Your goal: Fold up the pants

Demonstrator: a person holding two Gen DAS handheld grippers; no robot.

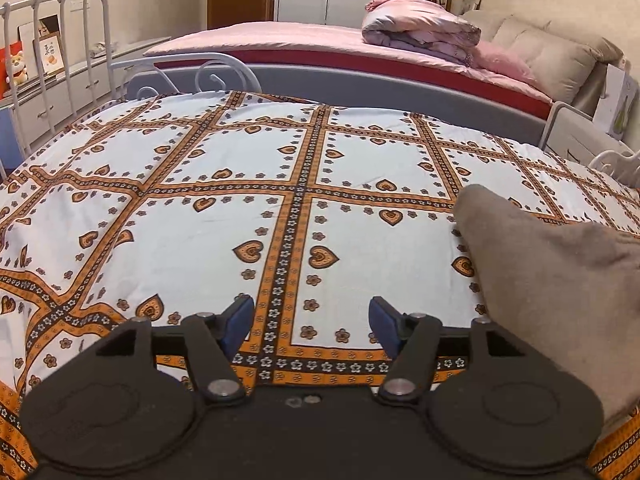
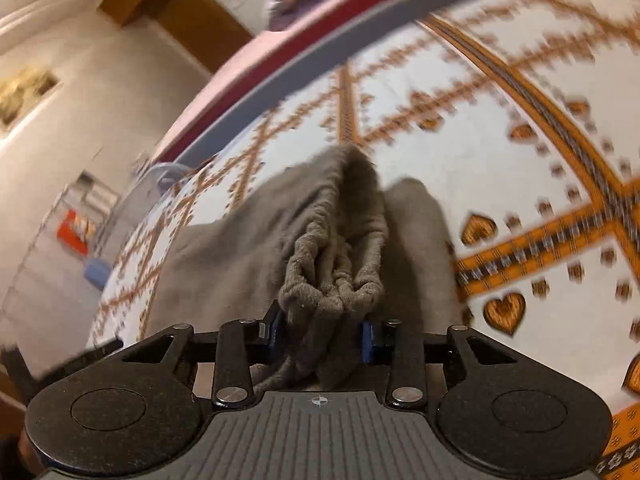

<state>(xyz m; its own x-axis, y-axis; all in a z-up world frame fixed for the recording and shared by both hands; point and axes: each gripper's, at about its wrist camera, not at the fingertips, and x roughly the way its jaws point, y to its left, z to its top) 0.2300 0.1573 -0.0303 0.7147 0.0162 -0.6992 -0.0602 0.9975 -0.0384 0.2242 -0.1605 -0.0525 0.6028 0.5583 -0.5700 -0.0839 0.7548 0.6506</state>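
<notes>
Right wrist view puts us right on the pants [image 2: 320, 240]: grey, soft, the gathered elastic waistband bunched between the right gripper [image 2: 325, 334], whose blue fingers [image 2: 367, 340] are clamped on that wad of cloth. The rest of the garment trails away over the patterned bedspread [image 2: 500, 128], and the picture is smeared, so I read this as a carry in mid-swing.

Over on the left wrist view, a grey fold of the pants [image 1: 552, 280] lies on the bedspread [image 1: 240, 216] off to the right, and the left gripper [image 1: 311, 324] hangs above bare cloth with its fingers [image 1: 240, 320] wide apart, holding nothing.

To do this step well, I'd say the waistband should be drawn across low and steady so the legs drag flat rather than balloon, with the empty gripper pinning or taking the far edge to keep the fold line straight. Let go only once the edges line up.

Writing? The framed card [image 1: 50, 54] by the white metal bed rail [image 1: 60, 60] shows characters too small to read; no brand is visible.
</notes>
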